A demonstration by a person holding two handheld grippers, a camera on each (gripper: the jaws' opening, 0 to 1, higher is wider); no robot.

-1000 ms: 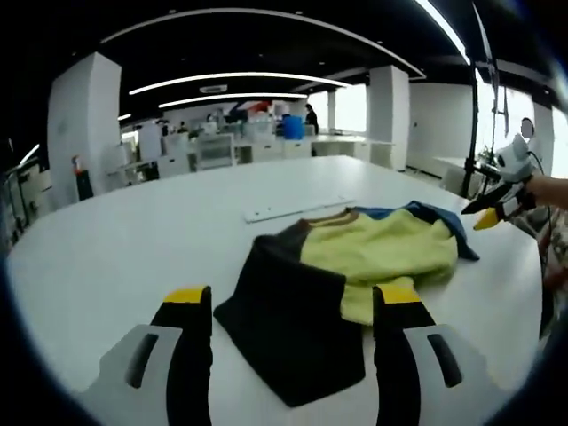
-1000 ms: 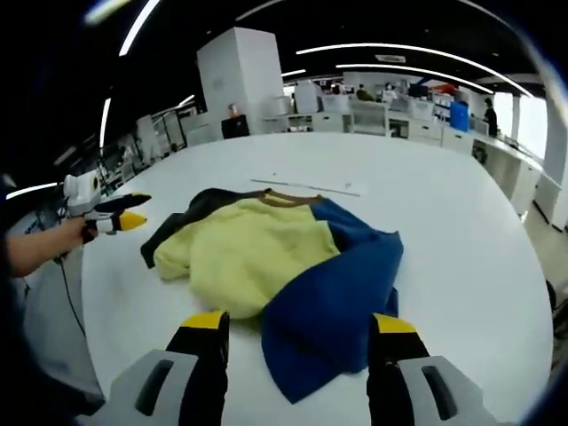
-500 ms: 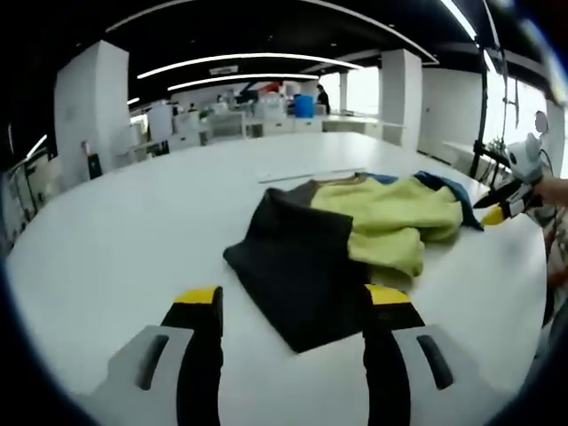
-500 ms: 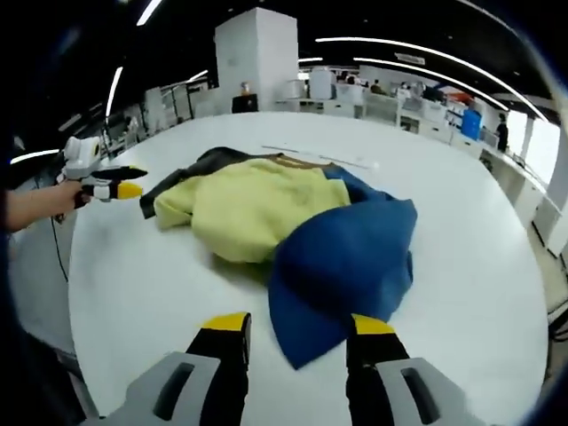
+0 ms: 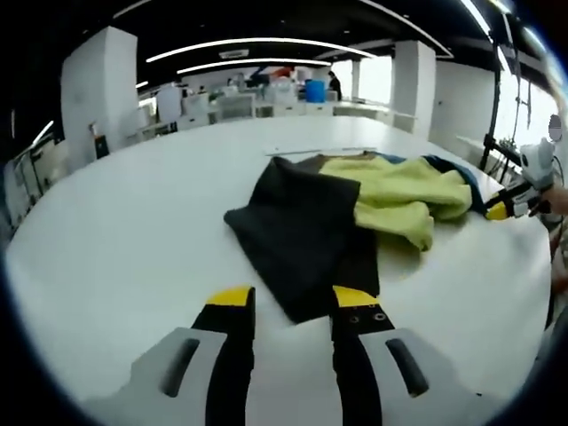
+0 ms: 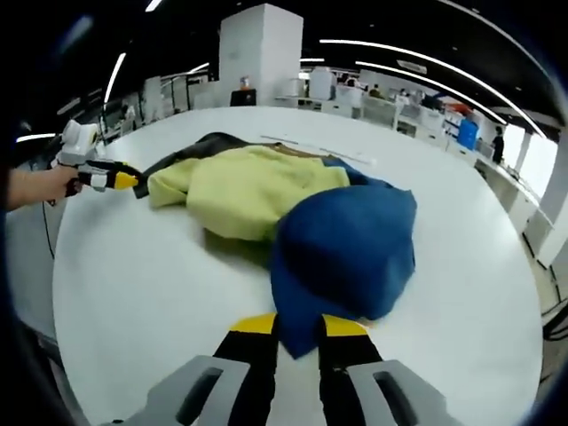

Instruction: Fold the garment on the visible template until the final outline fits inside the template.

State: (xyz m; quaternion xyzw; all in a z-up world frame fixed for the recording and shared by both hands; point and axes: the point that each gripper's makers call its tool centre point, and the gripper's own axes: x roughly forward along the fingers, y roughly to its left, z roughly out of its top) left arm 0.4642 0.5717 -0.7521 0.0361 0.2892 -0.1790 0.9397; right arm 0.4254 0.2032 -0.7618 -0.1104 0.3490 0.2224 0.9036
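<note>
A garment lies crumpled on the white table (image 5: 115,231): a yellow body (image 5: 399,191), a black sleeve (image 5: 297,226) and a blue sleeve (image 6: 346,248). My left gripper (image 5: 294,298) has its jaws half narrowed, and the black sleeve's near corner lies loose in the gap. My right gripper (image 6: 298,327) has its jaws close together with the blue sleeve's near edge filling the gap. The left gripper (image 6: 114,177) also shows at the black sleeve's edge (image 6: 191,146). The right gripper (image 5: 508,207) sits beside the blue edge (image 5: 448,169).
A thin pale strip (image 5: 321,151) lies on the table just beyond the garment's collar, also seen as the strip (image 6: 319,149). The table's rim (image 6: 53,293) curves close at the left. A hand (image 6: 35,186) holds the left gripper. Office desks and pillars stand far behind.
Both grippers have moved in low toward the garment and narrowed their jaws. The right jaws now pinch the blue sleeve's edge, and the left jaws straddle the black sleeve's corner.
</note>
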